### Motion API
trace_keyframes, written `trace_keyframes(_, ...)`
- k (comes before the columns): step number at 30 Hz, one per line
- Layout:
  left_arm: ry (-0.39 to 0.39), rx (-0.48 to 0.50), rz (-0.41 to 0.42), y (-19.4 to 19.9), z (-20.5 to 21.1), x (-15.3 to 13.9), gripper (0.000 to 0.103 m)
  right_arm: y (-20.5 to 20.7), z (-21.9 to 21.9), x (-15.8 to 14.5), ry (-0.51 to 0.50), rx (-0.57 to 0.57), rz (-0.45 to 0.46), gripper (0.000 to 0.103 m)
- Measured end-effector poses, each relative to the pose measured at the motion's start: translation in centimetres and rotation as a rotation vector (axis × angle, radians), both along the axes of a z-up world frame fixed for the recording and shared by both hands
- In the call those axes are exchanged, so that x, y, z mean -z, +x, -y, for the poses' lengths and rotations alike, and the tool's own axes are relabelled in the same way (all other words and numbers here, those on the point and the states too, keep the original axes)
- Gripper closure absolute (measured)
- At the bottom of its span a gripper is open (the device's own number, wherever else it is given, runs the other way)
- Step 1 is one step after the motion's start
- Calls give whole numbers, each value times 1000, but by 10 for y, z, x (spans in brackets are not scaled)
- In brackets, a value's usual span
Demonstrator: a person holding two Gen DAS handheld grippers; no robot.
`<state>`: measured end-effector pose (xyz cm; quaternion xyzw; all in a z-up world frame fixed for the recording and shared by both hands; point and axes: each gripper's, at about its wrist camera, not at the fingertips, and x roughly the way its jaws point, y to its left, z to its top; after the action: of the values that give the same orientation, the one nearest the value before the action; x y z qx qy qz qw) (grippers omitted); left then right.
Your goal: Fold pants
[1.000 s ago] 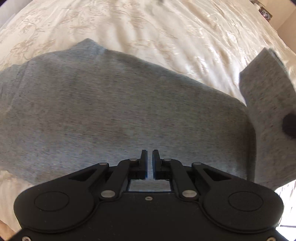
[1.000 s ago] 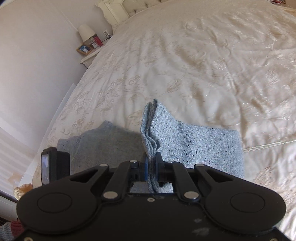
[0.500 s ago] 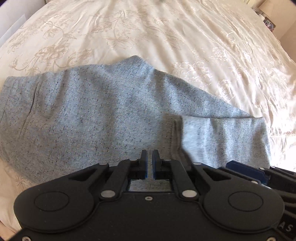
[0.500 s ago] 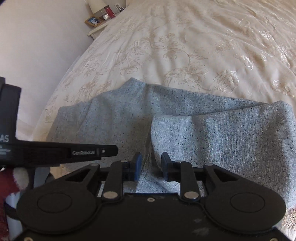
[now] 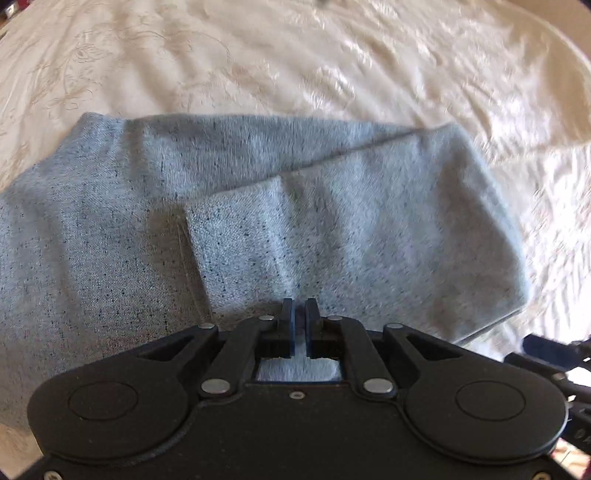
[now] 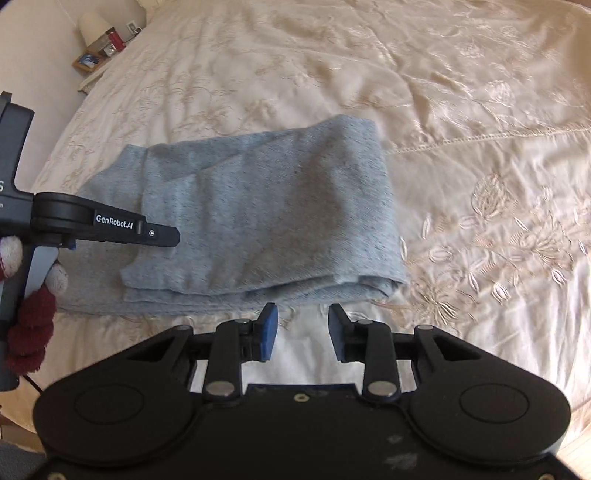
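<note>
Grey-blue speckled pants [image 6: 266, 206] lie on the bed, with one part folded over the rest [image 5: 369, 229]. My left gripper [image 5: 300, 303] points down onto the folded layer. Its jaws stand almost together, pinching a small ridge of the fabric. In the right wrist view the left gripper [image 6: 166, 234] reaches in from the left over the pants' left part. My right gripper [image 6: 303, 308] hovers just short of the pants' near edge. Its jaws are opening and nothing is between the blue pads [image 6: 267, 332].
The cream embroidered bedspread [image 6: 461, 147] stretches all around the pants. A nightstand with a lamp [image 6: 92, 26] and a picture frame stands at the far left by the wall. A hand in a red and white fuzzy sleeve [image 6: 31, 317] holds the left gripper.
The right gripper let go of the raised fold, opened and drew back to the near edge. The fold now lies flat. The left gripper shifted right onto the folded layer.
</note>
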<state>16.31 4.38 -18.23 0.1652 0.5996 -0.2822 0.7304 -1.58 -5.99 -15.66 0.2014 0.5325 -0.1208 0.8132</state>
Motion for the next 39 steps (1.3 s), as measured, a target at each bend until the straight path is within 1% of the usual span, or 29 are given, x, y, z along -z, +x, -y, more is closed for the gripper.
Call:
trace_keyframes(2, 8, 18, -5, -1, -1, 9, 89, -3, 1, 6, -38, 25, -15, 69)
trace_keyframes(3, 10, 11, -15, 2, -2, 10, 88, -5, 1, 10, -77, 18, -25, 69)
trace_keyframes(4, 12, 1, -32, 5, -2, 10, 89, -5, -2, 13, -109, -1, -31, 69)
trace_keyframes(7, 25, -4, -64, 12, 0, 10, 90, -2, -10, 17, -153, -79, -28, 69)
trace_keyframes(9, 36, 4, -70, 15, 3, 10, 90, 2, -18, 19, -198, -162, -34, 70)
trace_keyframes(10, 39, 5, -71, 15, 3, 10, 90, 4, -23, 20, -240, -202, -42, 73)
trace_keyframes(11, 41, 2, -72, 15, 4, 10, 90, 5, -27, 20, -291, -229, -50, 73)
trace_keyframes(12, 43, -6, -72, 15, 3, 9, 90, 5, -32, 19, -367, -251, -59, 73)
trace_keyframes(14, 48, -20, -67, 13, 4, 9, 90, 3, -37, 18, -552, -271, -95, 72)
trace_keyframes(15, 51, -26, -62, 11, 4, 9, 90, 2, -39, 17, -613, -285, -98, 71)
trace_keyframes(16, 55, -32, -57, 10, 5, 8, 90, 0, -39, 17, -642, -311, -88, 69)
trace_keyframes(17, 60, -38, -53, 8, 6, 8, 90, -1, -39, 19, -654, -341, -81, 67)
trace_keyframes(20, 74, -59, -48, 7, 9, 6, 91, 0, -39, 25, -645, -465, -74, 67)
trace_keyframes(23, 81, -75, -47, 3, 2, 1, 91, 3, -43, 35, -663, -545, -69, 67)
trace_keyframes(26, 85, -90, -43, -1, 2, -1, 91, 6, -52, 44, -712, -607, -54, 66)
trace_keyframes(29, 96, -100, -33, -6, 11, 1, 91, 11, -52, 49, -731, -632, -44, 66)
trace_keyframes(30, 99, -97, -29, -8, 13, 1, 91, 11, -50, 49, -733, -628, -44, 66)
trace_keyframes(32, 105, -88, -22, -11, 15, 1, 90, 11, -38, 47, -725, -571, -51, 66)
trace_keyframes(33, 106, -84, -21, -12, 17, 1, 90, 10, -23, 43, -686, -495, -58, 66)
trace_keyframes(35, 106, -82, -22, -13, 18, 1, 90, 4, 3, 36, -567, -381, -50, 63)
trace_keyframes(36, 109, -83, -21, -14, 18, 1, 90, 2, 14, 37, -542, -339, -77, 62)
trace_keyframes(37, 111, -85, -21, -13, 17, 0, 90, 2, 19, 40, -578, -311, -123, 62)
trace_keyframes(38, 113, -87, -19, -14, 18, 0, 91, -2, 26, 40, -580, -292, -138, 59)
trace_keyframes(39, 115, -89, -18, -11, 19, 1, 91, -7, 34, 36, -526, -269, -121, 59)
